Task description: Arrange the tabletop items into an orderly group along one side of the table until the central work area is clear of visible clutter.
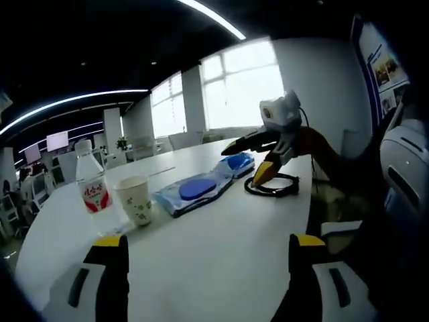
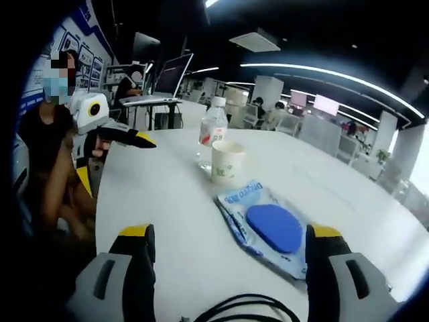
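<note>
A water bottle (image 1: 92,180), paper cup (image 1: 135,199), wipes pack (image 1: 194,191) and black cable (image 1: 272,186) are spread in a loose row across the middle of the counter (image 1: 221,255); grouping is judged not yet begun. The left hand-held gripper (image 1: 201,268) and the right hand-held gripper (image 2: 228,261) are released, nothing grasped. A second blue pack (image 1: 238,162) is seen in the left gripper view; distant seated people are seen in the right gripper view.
</note>
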The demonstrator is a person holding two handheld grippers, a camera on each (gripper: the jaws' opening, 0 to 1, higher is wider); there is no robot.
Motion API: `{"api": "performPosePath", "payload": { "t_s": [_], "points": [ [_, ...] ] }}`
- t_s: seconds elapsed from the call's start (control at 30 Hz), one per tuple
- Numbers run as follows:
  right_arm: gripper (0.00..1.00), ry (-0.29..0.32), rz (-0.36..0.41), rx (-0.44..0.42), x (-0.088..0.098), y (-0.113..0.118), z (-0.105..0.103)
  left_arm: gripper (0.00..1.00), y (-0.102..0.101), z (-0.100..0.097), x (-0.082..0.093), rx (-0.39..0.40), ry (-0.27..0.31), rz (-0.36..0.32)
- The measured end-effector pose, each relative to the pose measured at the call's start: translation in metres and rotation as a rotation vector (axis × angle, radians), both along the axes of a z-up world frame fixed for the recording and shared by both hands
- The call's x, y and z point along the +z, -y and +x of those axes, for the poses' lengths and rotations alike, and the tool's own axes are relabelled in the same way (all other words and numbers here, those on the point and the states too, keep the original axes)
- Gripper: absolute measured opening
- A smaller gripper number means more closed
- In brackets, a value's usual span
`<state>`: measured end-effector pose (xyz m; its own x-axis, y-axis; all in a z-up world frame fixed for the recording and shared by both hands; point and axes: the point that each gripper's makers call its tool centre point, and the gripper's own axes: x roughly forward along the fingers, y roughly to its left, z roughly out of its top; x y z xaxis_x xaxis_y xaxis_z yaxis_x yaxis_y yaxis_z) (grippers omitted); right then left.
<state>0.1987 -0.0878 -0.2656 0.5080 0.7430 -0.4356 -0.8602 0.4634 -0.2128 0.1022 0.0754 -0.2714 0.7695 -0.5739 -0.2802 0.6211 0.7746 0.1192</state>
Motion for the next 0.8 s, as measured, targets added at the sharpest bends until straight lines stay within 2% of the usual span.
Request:
{"api": "performPosePath", "payload": {
  "t_s": [0.13,0.33,0.5,0.8],
  "points": [
    [0.92,-0.029,0.034,-0.050,-0.004,0.031,-0.005,1.00,-0.005,-0.001,-0.001,-0.003,-0.006,-0.011],
    [0.95,-0.029,0.041,-0.135,-0.008,0.080,-0.005,1.00,-0.014,-0.005,0.009,-0.002,0.015,-0.037],
    [1.00,-0.027,0.042,-0.160,-0.009,0.100,-0.009,1.00,-0.017,-0.008,0.014,-0.007,0.028,-0.048],
    [1.00,-0.024,0.056,-0.182,-0.010,0.120,-0.014,1.00,-0.023,-0.009,0.011,-0.001,0.024,-0.046]
  ]
}}
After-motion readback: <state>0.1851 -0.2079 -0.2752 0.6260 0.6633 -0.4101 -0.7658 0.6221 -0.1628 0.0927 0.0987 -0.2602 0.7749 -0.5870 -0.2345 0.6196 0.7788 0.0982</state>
